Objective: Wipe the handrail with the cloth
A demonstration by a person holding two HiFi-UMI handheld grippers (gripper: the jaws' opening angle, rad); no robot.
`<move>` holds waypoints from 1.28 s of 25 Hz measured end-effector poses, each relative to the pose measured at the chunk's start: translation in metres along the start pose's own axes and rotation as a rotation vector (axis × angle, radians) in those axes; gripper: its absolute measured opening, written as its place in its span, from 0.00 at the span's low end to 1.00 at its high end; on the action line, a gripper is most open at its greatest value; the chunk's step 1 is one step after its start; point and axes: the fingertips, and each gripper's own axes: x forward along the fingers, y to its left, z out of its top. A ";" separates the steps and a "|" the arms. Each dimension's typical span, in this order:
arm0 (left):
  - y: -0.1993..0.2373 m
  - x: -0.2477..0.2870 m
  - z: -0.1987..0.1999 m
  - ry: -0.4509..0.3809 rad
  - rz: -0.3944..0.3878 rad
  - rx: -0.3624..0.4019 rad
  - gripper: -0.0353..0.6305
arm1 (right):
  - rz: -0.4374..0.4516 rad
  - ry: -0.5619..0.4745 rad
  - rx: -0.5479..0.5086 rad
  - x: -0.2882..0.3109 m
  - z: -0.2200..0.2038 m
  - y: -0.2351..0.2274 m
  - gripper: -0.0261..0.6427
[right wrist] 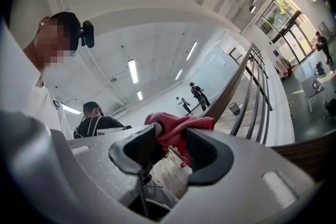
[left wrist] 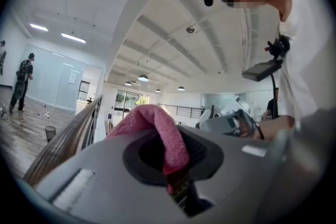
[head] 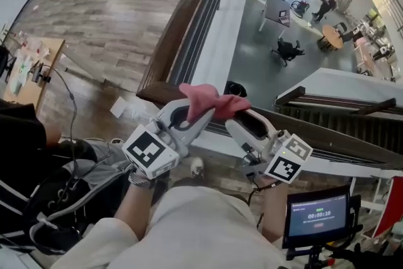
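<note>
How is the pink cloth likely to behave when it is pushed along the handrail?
Probably floppy: the pink cloth bunches and folds between the left tool and right tool. Likely light: a pinch at each end holds it up. Its fuzzy pile should drag rather than slip on the wooden handrail.

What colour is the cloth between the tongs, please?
The cloth is pink; it shows best in the head view.

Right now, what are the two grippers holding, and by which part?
Both hold the pink cloth, bunched between them: the left gripper pinches its left end, and the right gripper pinches its right end.
</note>
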 end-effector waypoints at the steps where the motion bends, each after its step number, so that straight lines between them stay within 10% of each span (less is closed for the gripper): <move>1: 0.003 0.001 -0.004 0.007 -0.014 0.017 0.11 | -0.005 0.001 -0.003 0.001 0.001 0.000 0.32; 13: 0.003 0.023 0.045 -0.111 -0.139 0.021 0.11 | -0.033 -0.103 -0.140 -0.004 0.065 0.021 0.32; 21: 0.023 0.028 -0.019 0.075 -0.095 -0.096 0.11 | -0.087 -0.023 -0.093 -0.004 0.028 -0.003 0.32; 32: 0.020 0.012 -0.019 0.099 -0.052 -0.140 0.11 | -0.094 -0.014 -0.090 -0.008 0.028 0.006 0.32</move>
